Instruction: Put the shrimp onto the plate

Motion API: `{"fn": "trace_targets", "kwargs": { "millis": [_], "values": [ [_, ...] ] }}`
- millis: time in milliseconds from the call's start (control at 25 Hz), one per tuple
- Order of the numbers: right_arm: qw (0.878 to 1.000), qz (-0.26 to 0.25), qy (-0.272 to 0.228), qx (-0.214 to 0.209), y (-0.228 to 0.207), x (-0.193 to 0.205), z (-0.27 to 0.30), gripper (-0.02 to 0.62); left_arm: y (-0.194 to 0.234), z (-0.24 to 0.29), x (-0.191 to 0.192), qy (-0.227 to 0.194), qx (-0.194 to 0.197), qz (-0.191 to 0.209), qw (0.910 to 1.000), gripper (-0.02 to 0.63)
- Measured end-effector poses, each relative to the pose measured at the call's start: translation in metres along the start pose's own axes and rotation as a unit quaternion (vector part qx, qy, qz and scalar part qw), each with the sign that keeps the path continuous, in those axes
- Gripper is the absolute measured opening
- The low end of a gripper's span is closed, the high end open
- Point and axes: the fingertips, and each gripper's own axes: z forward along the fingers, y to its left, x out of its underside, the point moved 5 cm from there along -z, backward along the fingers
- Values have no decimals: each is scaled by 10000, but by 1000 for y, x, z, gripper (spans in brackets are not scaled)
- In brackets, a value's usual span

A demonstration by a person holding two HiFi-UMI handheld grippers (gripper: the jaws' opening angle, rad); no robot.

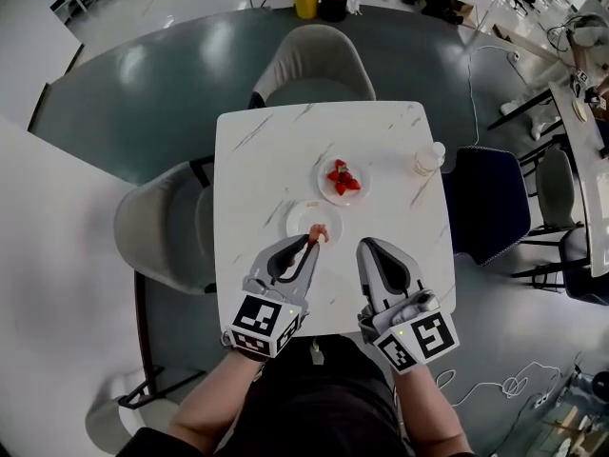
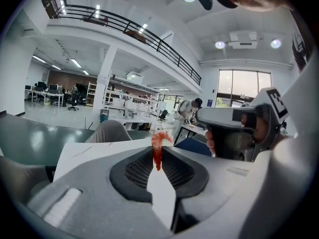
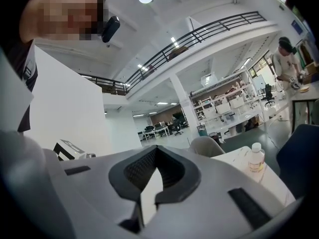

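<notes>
My left gripper (image 1: 310, 243) is shut on an orange-pink shrimp (image 1: 318, 232), held over the near edge of a small empty white plate (image 1: 306, 220) on the marble table (image 1: 266, 160). In the left gripper view the shrimp (image 2: 158, 144) sticks up from between the closed jaws, tail curled at the top. My right gripper (image 1: 367, 248) is shut with nothing in it, hovering near the table's front edge, right of the left one. A second white plate (image 1: 326, 188) farther back holds several red shrimp (image 1: 343, 179).
A small bottle (image 1: 428, 159) stands at the table's right edge; it also shows in the right gripper view, bottle (image 3: 256, 159). Grey chairs (image 1: 314, 60) stand at the far side and left, a dark blue chair (image 1: 490, 203) at the right.
</notes>
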Motion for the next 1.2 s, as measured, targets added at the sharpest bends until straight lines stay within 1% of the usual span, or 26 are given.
{"fn": "trace_targets", "kwargs": {
  "millis": [360, 480, 680, 880, 1200],
  "values": [
    [9998, 100, 173, 93, -26, 63, 38, 2, 35, 49, 60, 504, 167, 34, 9986, 58],
    [9996, 214, 198, 34, -30, 80, 46, 2, 43, 64, 81, 788, 160, 72, 9967, 58],
    [9993, 302, 225, 39, -46, 101, 53, 2, 52, 92, 112, 1299, 156, 307, 9909, 58],
    [9989, 384, 252, 88, -63, 117, 58, 2, 58, 109, 138, 1761, 69, 493, 9831, 58],
    [9981, 567, 238, 32, -79, 128, 61, 2, 69, 125, 170, 2545, -48, 851, 9633, 58]
  ]
}}
